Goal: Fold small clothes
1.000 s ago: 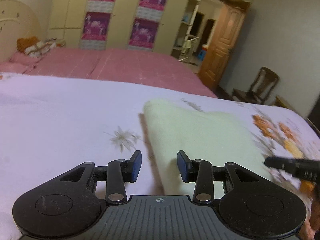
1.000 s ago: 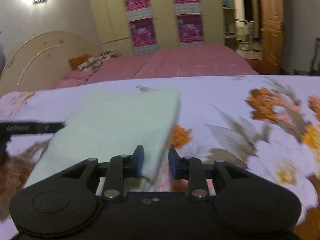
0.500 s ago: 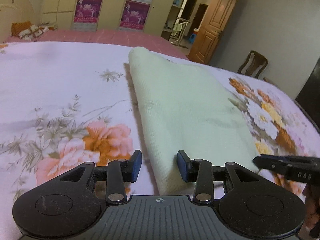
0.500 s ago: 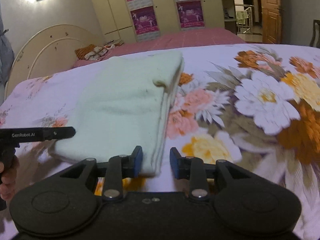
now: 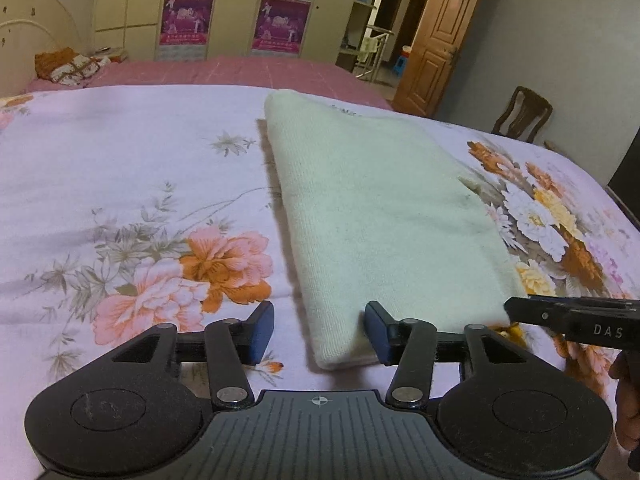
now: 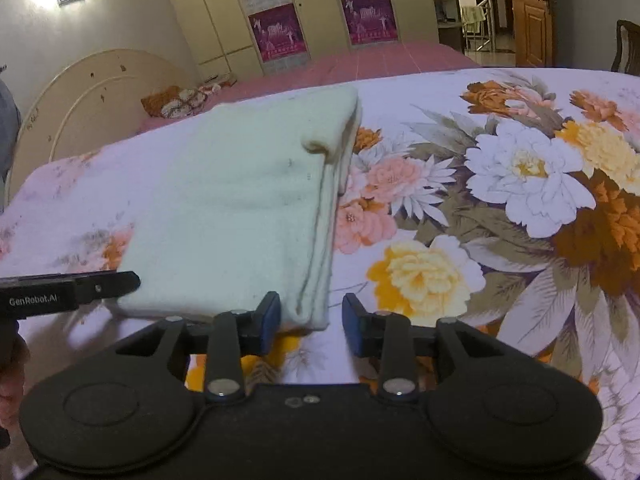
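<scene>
While the folded pale-green terry cloth (image 5: 384, 216) is lying on the floral bedsheet (image 5: 120, 184), the left gripper (image 5: 319, 332) and the right gripper (image 6: 311, 322), jaws just opening, are standing half open around its six o'clock corners, gripping nothing.

Home bedroom. Bed under a floral-printed pale pink sheet (image 5: 120, 152); second bed with a pink cover (image 5: 240, 72) and cream arched headboard (image 6: 92, 96). Cream wardrobe with magenta posters (image 5: 224, 4); panelled wooden door (image 5: 440, 36).

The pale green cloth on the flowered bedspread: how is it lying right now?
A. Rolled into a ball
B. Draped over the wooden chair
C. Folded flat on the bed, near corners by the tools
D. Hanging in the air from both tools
C: the pale green cloth lies folded flat on the flowered bedspread, its stacked layer edges visible along one side in the right wrist view.
</scene>
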`<state>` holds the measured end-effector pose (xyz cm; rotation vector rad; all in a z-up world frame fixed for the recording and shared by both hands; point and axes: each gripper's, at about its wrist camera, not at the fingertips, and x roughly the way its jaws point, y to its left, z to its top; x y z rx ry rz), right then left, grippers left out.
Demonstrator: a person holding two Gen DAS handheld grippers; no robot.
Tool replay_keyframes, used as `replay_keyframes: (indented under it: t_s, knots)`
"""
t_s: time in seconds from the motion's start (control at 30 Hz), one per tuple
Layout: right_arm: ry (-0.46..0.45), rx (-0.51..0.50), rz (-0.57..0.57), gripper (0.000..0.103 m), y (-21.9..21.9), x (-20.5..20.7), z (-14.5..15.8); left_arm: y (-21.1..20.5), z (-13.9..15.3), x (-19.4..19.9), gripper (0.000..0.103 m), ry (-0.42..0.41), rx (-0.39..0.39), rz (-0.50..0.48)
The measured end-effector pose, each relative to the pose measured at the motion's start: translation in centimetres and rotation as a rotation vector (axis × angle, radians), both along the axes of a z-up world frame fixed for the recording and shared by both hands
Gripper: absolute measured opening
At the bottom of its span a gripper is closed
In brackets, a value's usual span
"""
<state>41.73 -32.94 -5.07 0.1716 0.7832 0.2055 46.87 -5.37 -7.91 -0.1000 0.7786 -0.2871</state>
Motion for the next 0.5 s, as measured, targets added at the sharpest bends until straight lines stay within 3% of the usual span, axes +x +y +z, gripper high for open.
replay_keyframes:
  t_s: [0.13, 0.23, 0.5]
  knots:
    - [-0.016, 0.030, -0.008, 0.037, -0.4, -0.2, 0.9, 0.4, 0.7, 0.1, 0.051, -0.009, -0.016, -0.001]
    - [-0.038, 0.110, -0.030, 0.046, -1.7, 0.0, 1.4, 1.5, 1.1, 0.9, 0.051, -0.013, -0.065, 0.006]
    - [-0.041, 0.328, -0.086, 0.048, -4.9, 5.0, 1.9, 3.8, 1.0, 7.1, 0.051, 0.061, -0.290, 0.053]
